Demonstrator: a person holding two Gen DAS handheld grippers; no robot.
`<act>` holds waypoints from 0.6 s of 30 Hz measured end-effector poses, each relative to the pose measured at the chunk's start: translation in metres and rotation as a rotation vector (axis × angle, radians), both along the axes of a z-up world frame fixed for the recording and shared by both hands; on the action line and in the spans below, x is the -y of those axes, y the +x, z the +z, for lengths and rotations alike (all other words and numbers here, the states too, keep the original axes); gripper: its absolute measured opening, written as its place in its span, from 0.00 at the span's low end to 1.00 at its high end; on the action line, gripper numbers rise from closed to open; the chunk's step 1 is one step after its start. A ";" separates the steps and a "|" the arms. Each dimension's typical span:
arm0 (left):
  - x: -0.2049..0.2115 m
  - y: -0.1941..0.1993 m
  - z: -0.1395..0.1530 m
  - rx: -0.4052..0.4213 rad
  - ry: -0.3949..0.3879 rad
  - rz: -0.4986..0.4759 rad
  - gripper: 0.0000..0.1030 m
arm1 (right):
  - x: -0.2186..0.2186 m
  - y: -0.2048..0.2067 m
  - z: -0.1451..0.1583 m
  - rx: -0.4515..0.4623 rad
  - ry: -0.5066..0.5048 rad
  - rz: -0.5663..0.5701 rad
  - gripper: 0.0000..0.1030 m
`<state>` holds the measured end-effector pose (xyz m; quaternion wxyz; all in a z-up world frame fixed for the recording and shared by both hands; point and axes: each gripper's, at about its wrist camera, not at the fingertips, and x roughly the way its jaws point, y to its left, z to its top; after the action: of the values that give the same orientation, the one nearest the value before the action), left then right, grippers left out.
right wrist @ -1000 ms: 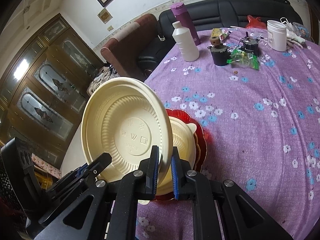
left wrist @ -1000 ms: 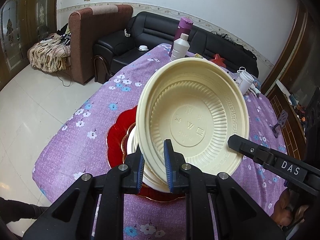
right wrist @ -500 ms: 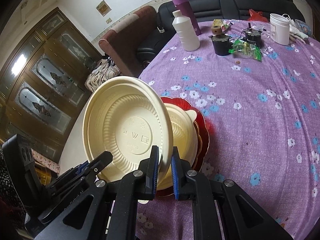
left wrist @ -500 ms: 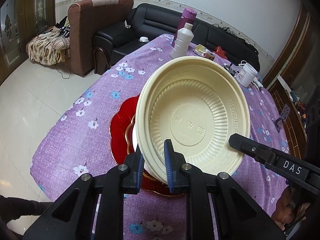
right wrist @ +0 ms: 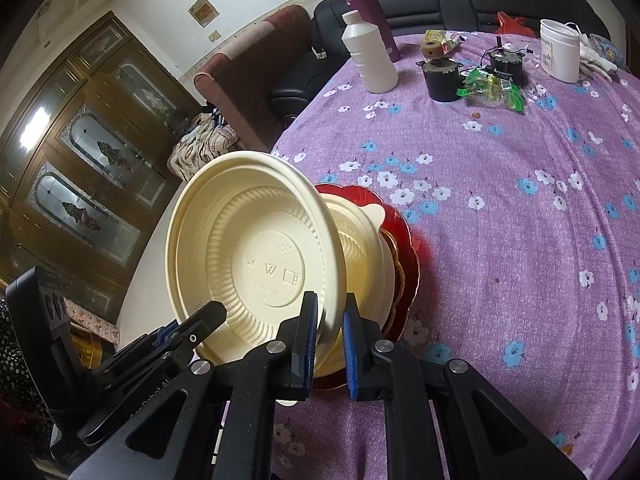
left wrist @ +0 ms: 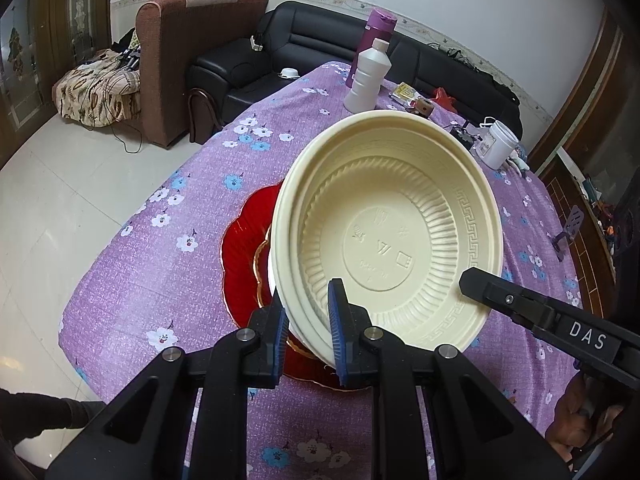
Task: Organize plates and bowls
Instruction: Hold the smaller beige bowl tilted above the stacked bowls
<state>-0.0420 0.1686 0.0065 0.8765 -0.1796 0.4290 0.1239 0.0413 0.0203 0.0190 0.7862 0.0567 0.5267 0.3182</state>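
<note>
A cream plastic bowl (left wrist: 384, 236) is held tilted above a stack on the purple flowered table. My left gripper (left wrist: 308, 336) is shut on its near rim. My right gripper (right wrist: 328, 336) is shut on the opposite rim of the same bowl (right wrist: 256, 256). Below it sits a cream lidded bowl (right wrist: 360, 240) on a gold-edged plate, all on a red scalloped plate (left wrist: 240, 256), which also shows in the right wrist view (right wrist: 404, 236). The right gripper's fingers (left wrist: 520, 304) reach in from the right in the left wrist view.
At the table's far end stand a white bottle (left wrist: 368, 80), a purple flask (left wrist: 378, 32), a white jar (right wrist: 560, 54), black motors (right wrist: 442, 78) and green packets (right wrist: 492, 88). A brown armchair (left wrist: 192, 52) and black sofa (left wrist: 312, 40) lie beyond. The table edge falls off left.
The bowl, held by both grippers, has moved slightly back and lower toward the stack; the view has pulled a little toward me. Both grips are unchanged.
</note>
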 end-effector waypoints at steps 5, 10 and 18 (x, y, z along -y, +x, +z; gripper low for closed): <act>0.000 0.000 -0.001 -0.005 -0.002 0.000 0.16 | -0.001 0.002 -0.002 -0.008 -0.006 0.001 0.11; 0.001 0.002 -0.002 -0.011 0.002 -0.003 0.16 | -0.001 0.003 -0.003 -0.012 -0.010 0.000 0.11; 0.000 0.004 -0.005 -0.026 -0.004 -0.004 0.17 | -0.001 0.005 -0.004 -0.028 -0.008 -0.005 0.13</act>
<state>-0.0375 0.1683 0.0018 0.8708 -0.1786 0.4411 0.1236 0.0466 0.0213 0.0150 0.7798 0.0591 0.5387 0.3135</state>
